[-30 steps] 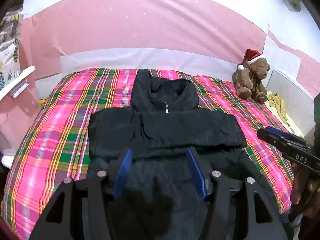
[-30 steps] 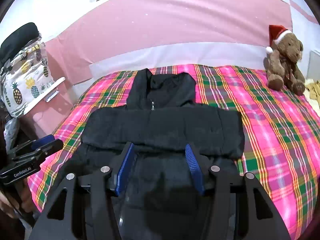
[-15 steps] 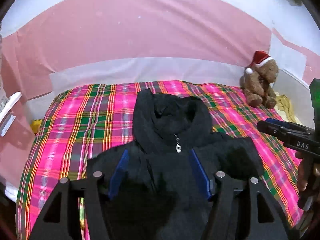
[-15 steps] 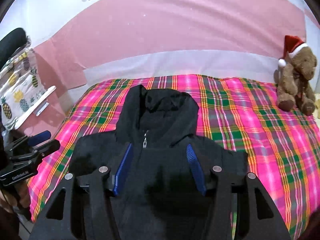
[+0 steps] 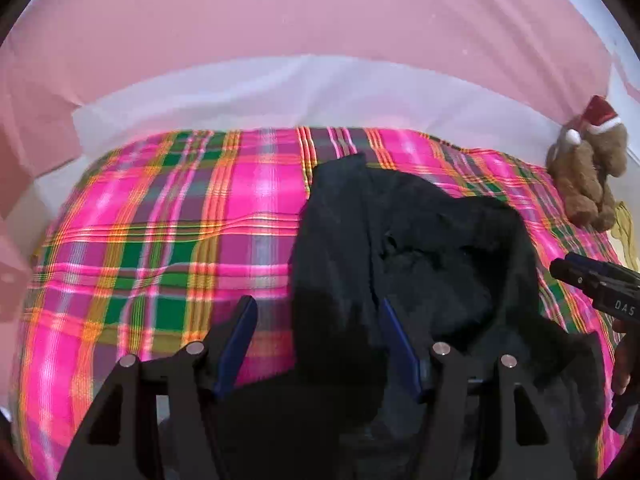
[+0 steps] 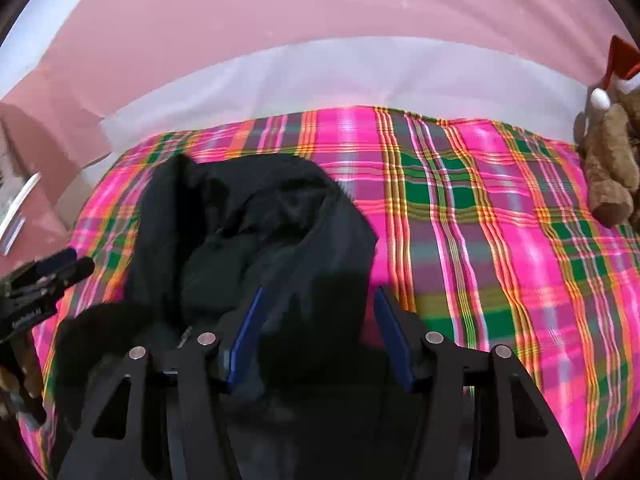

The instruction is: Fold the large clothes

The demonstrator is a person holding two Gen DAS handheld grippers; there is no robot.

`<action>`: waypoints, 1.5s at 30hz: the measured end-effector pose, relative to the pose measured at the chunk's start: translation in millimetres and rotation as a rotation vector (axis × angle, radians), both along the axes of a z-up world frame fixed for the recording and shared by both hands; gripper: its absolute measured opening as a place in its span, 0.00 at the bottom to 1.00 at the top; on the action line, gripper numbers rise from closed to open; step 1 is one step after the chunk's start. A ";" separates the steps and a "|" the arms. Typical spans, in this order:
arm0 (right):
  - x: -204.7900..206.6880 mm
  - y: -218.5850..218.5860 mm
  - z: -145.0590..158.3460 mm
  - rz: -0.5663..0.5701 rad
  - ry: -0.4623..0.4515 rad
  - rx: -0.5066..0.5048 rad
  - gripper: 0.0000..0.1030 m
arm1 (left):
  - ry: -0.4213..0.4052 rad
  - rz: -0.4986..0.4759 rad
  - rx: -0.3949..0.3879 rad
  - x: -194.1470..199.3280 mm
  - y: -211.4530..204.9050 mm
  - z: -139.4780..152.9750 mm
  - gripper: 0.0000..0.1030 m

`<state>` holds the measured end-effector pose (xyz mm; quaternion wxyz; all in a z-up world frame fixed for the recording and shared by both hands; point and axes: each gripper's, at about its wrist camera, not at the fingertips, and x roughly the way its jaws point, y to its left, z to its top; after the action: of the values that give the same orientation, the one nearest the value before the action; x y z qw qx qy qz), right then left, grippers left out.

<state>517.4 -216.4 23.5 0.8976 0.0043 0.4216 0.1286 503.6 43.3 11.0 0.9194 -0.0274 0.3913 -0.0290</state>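
Plaid bedspread (image 5: 160,248) bears black jacket (image 5: 420,264) beneath both hand-held grippers.

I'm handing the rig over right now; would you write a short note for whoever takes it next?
Left gripper: black fabric lies between the jaws, which have just been opening a little; whether it is clamped is unclear.
Right gripper: fabric also lies between the jaws; its grip is unclear too.
Things: the black jacket lies on the plaid blanket, hood towards the wall. A teddy bear sits at the right edge.
Done: the lower part seems drawn up close to the hood.
Left: probably lay that fold down, let go, then smooth it and finish folding.
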 end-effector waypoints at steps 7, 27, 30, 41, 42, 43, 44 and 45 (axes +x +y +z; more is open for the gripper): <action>73.5 3.2 -39.6 -0.015 0.061 -0.014 0.55 | 0.064 0.011 -0.052 56.1 -8.4 -42.2 0.43; -124.8 -33.7 49.9 0.071 -0.200 0.156 0.07 | -0.225 -0.078 -0.197 -147.5 0.9 50.0 0.09; -159.2 -36.2 38.8 0.073 -0.180 0.167 0.07 | -0.215 -0.067 -0.203 -178.7 7.0 36.6 0.09; -213.3 -45.9 -30.5 0.054 0.019 0.179 0.09 | -0.073 0.044 -0.249 -250.7 37.5 -22.5 0.09; -217.0 -47.7 -33.3 0.046 0.033 0.182 0.12 | -0.067 0.049 -0.248 -258.7 40.2 -25.6 0.09; -220.5 -50.5 -35.2 0.043 0.042 0.190 0.14 | -0.063 0.052 -0.246 -267.0 43.5 -27.6 0.10; -225.5 -52.8 -36.2 0.044 0.055 0.208 0.17 | -0.060 0.058 -0.237 -273.4 45.9 -28.1 0.10; -229.5 -55.1 -36.4 0.043 0.062 0.220 0.20 | -0.061 0.063 -0.229 -279.1 48.8 -28.4 0.10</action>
<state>287.9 -271.5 -12.9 0.8754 0.0978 0.4323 0.1930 224.5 92.0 -17.4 0.9222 -0.1435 0.3562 -0.0454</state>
